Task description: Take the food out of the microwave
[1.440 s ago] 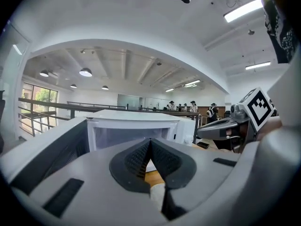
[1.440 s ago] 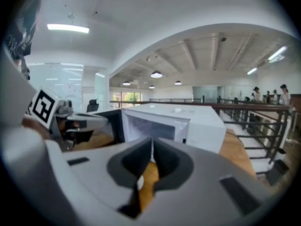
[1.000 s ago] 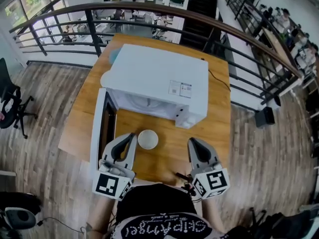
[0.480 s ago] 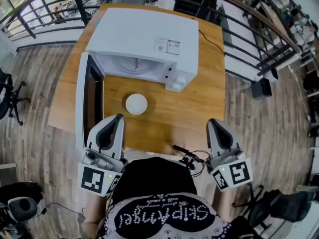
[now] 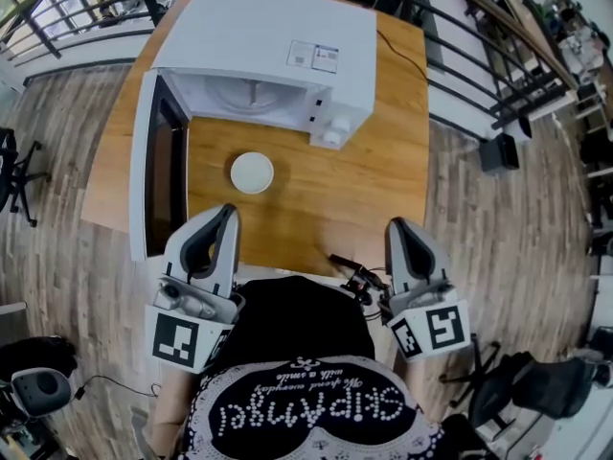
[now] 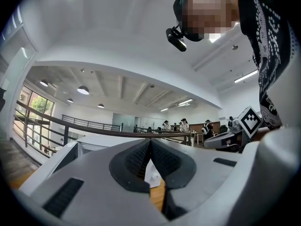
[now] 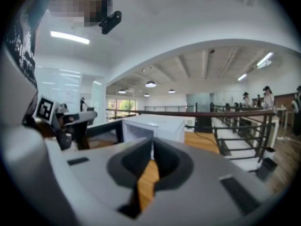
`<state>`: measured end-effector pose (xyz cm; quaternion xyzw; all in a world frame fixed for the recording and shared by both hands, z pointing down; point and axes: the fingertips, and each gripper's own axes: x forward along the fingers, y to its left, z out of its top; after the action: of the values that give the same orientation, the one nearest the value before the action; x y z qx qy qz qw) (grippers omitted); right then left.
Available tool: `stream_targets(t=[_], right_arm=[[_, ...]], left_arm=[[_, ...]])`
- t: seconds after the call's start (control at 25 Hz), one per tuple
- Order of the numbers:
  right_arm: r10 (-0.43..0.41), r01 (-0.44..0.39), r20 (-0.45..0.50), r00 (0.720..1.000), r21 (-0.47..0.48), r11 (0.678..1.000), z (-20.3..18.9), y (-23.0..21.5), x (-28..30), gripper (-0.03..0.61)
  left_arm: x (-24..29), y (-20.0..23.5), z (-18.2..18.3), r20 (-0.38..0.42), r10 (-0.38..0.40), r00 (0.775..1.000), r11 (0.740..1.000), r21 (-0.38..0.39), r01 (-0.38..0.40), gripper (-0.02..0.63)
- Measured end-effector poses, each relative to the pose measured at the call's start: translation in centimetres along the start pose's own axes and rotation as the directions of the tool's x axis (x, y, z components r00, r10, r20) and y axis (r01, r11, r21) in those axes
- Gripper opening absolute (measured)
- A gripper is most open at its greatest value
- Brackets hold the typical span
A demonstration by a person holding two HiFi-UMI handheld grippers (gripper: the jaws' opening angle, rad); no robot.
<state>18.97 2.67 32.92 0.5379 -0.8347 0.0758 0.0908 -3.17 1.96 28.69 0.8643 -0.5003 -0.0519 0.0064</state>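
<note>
The small round white bowl (image 5: 252, 172) sits on the wooden table (image 5: 369, 195) outside the open white microwave (image 5: 263, 51). The left gripper (image 5: 227, 213) and right gripper (image 5: 397, 226) are closed and empty, so the task looks done.

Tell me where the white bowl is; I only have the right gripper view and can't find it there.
Observer: The white bowl stands on the table, outside the microwave, just in front of its opening.
Operator: Is anything inside the microwave?
Observer: The head view shows only the bare turntable in the cavity.
Operator: What is the left hand-held gripper doing?
Observer: The left hand-held gripper is shut with nothing between its jaws, at the table's near edge, apart from the bowl.
</note>
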Motion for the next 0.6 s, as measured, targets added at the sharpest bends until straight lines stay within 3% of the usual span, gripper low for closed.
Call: stream_targets(t=[0.6], right_arm=[[0.053,-0.054,-0.023,0.998,-0.023,0.998,-0.8,1.6,0.6,0.037]], left_arm=[[-0.6,-1.3,-2.1,-0.060,0.019,0.998,0.999,-0.041,-0.022,0.032]])
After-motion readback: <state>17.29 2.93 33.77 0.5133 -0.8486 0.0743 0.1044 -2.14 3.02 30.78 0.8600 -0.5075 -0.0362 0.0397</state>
